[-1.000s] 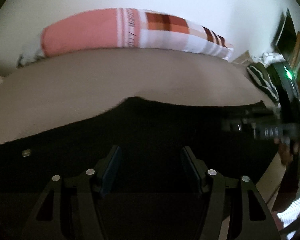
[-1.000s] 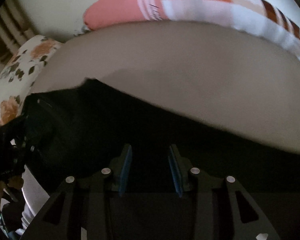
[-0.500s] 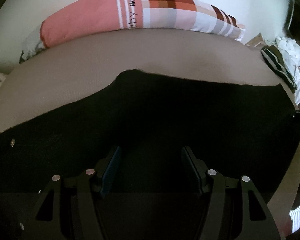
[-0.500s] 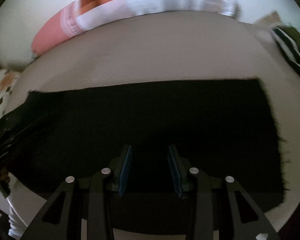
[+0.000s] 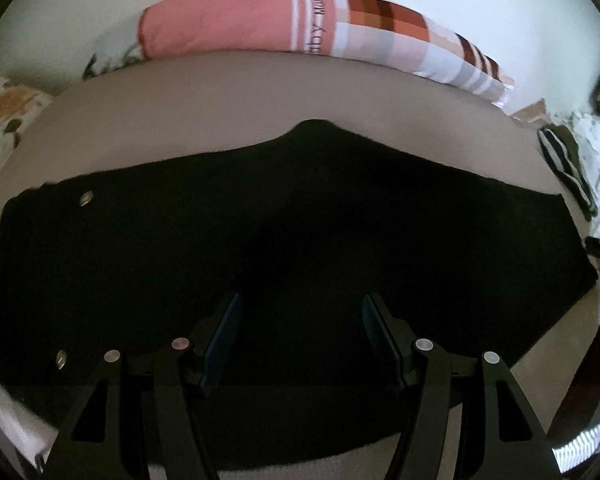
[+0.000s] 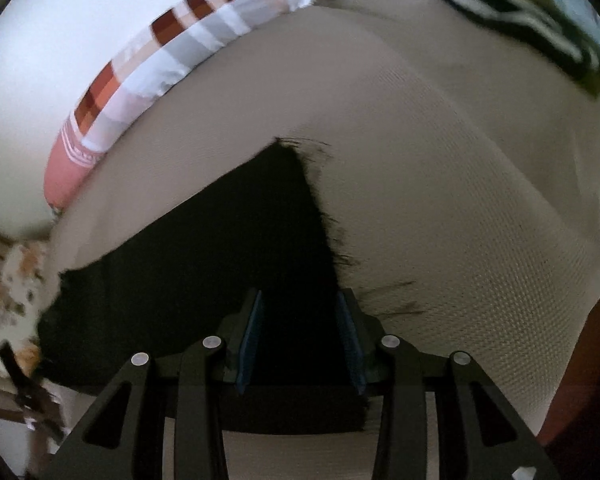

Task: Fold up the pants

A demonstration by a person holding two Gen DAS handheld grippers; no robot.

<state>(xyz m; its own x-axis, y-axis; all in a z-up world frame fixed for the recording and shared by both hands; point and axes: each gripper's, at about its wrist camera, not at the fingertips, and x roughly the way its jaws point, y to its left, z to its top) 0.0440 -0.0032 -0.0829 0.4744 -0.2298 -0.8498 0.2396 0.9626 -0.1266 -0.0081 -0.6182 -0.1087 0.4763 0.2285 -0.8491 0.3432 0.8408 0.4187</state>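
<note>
Swung my right gripper [image 6: 299, 336] along flat black fabric pants [image 5: 284, 256] to frayed hem; left gripper [image 5: 299, 340] over middle. Both part-open, empty. Limp cloth; pinch hem corners.

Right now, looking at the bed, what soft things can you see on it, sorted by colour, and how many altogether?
Black: 1, the pants spread flat on the bed.
Pink with checks: 1, the long pillow at the far edge.
White with orange flowers: 1, a floral pillow at the left.
Dark green and white stripes: 1, a striped cloth at the right.
Total: 4.
</note>
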